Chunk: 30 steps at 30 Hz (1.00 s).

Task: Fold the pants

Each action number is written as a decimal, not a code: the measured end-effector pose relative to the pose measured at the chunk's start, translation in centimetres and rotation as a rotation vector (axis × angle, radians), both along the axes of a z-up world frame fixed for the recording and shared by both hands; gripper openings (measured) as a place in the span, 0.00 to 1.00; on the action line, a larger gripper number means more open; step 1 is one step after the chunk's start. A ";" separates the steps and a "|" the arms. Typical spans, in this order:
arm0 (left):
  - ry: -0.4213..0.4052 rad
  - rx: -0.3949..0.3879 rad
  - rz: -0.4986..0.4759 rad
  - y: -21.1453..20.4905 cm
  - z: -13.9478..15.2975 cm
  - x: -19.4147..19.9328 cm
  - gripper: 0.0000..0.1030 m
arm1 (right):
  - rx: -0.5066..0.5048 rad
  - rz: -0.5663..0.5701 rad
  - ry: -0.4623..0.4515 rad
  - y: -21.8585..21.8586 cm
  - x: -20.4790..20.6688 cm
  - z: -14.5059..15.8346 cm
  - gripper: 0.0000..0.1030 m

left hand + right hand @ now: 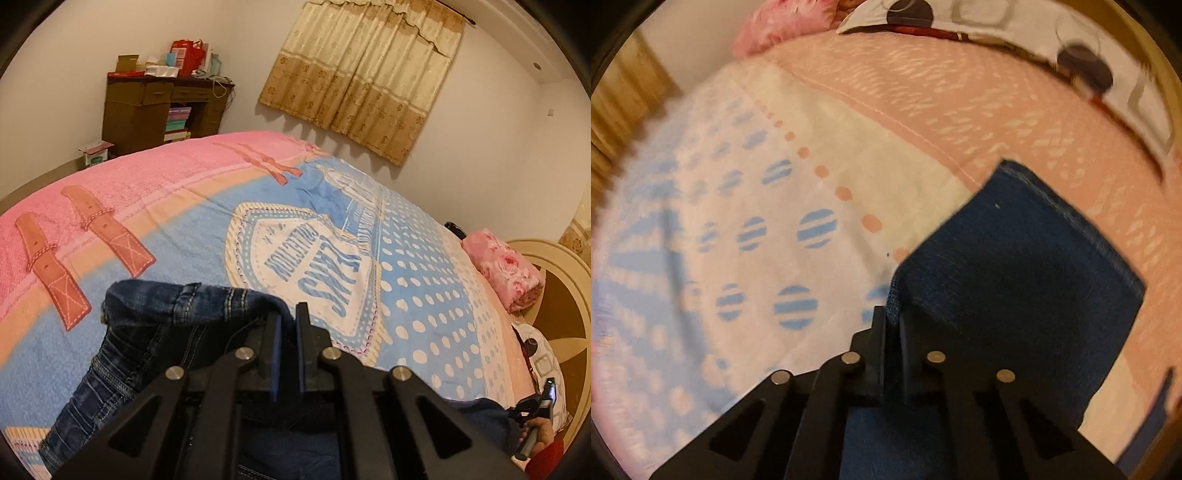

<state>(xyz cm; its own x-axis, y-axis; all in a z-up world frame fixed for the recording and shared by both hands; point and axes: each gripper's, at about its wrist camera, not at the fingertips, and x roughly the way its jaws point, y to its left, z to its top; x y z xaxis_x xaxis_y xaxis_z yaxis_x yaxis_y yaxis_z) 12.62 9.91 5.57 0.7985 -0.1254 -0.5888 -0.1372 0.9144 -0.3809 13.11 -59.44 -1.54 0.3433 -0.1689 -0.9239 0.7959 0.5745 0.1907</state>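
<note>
Denim fills the lower part of the left wrist view: the jeans (147, 332) lie on the bed's printed blanket (184, 236), waistband bunched and lifted just ahead of the left gripper (288, 314). Its jaws stand together with only a slit between them, and the waistband fabric runs into that slit, so I judge it clamped on the waist end, though the pinch itself is hidden behind the fingers. Toward the headboard end of the bed a rolled pink quilt (506, 269) sits by the far edge, and at the lower right corner of the view a hand (541, 432) holds the other tool beside more denim.

From the right wrist, which is blurred, the right gripper (893, 317) points steeply down at the blanket (812, 166) near the headboard edge. Its jaws are closed onto the side edge of a trouser leg, with the hemmed cuff (1052, 236) spreading out flat beyond the fingers over the peach border.

With both ends pinched, the fold should go well if the two hands lift together, keep the leg taut enough that it does not sag, and carry the cuff end across to the waistband, laying edges square before either grip is released. A one-layer pinch at the cuff could let the second leg drop.
</note>
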 end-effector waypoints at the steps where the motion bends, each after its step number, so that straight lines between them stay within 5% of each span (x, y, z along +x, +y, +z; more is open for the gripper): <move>1: 0.005 -0.016 -0.011 0.3 0.1 0.0 0.07 | 0.028 -0.005 -0.060 -0.4 -1.1 0.6 0.05; 11: -0.069 -0.091 -0.013 4.5 3.2 -5.4 0.07 | 0.034 0.060 -0.583 1.3 -16.8 14.5 0.05; 15: -0.143 -0.072 0.035 7.2 4.7 -10.1 0.06 | 0.011 0.105 -0.690 3.7 -23.6 16.2 0.05; 18: -0.221 -0.010 0.086 8.7 5.6 -14.2 0.06 | 0.036 0.125 -0.715 5.2 -28.9 14.6 0.05; 22: -0.208 0.020 0.087 10.2 4.4 -17.4 0.06 | 0.076 0.124 -0.694 7.8 -34.3 9.3 0.05; 26: -0.072 0.051 0.087 10.8 0.4 -16.4 0.09 | 0.076 0.066 -0.654 9.4 -39.1 3.4 0.05; 30: 0.119 -0.012 0.081 11.4 -5.0 -14.2 0.14 | 0.070 0.046 -0.680 9.7 -40.0 0.2 0.05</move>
<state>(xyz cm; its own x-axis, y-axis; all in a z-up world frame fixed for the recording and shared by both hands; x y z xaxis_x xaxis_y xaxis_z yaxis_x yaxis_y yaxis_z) -1.59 21.32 0.54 0.7308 -0.0715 -0.6789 -0.2552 0.8938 -0.3688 -26.85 -49.70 -1.34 0.8562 -0.0877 -0.5091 0.4615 0.5727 0.6775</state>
